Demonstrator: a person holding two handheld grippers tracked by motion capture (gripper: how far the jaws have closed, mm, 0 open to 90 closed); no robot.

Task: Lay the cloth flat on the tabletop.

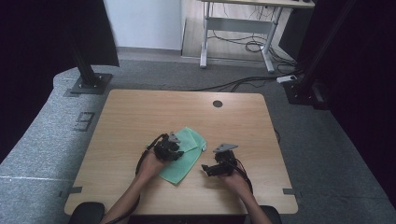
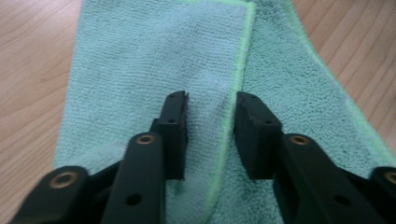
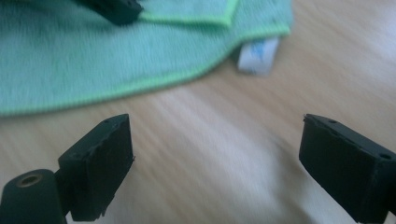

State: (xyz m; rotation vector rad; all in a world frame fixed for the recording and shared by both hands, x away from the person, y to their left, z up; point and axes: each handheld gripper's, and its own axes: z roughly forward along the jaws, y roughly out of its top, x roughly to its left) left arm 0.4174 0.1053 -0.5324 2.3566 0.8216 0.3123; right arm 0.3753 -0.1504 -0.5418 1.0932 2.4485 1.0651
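1. The green cloth [image 1: 184,156] is lying partly folded on the wooden table [image 1: 135,116], a little nearer the person's edge than the far edge and roughly midway between the left and right edges.
2. The left gripper [image 2: 211,119] is resting down on the cloth, its jaws standing partly apart, one either side of the bright hem [image 2: 236,93] of the folded-over flap; whether the pads are pinching that hem I cannot tell.
3. The right gripper [image 3: 215,154] is hovering over bare wood just beside the cloth's right-hand edge, its jaws spread wide and holding nothing. The white label [image 3: 256,55] is poking out at that edge.
4. To do the fold well, I judge the left jaws should be closing on the hem alone, not on the layer under it, while the right is taking the near edge before lifting.
5. Edges should be lining up hem to hem before pressing flat.
6. Open wood is lying on every side of the cloth, widest toward the far edge, where the round cable hole [image 1: 217,103] is sitting well apart.
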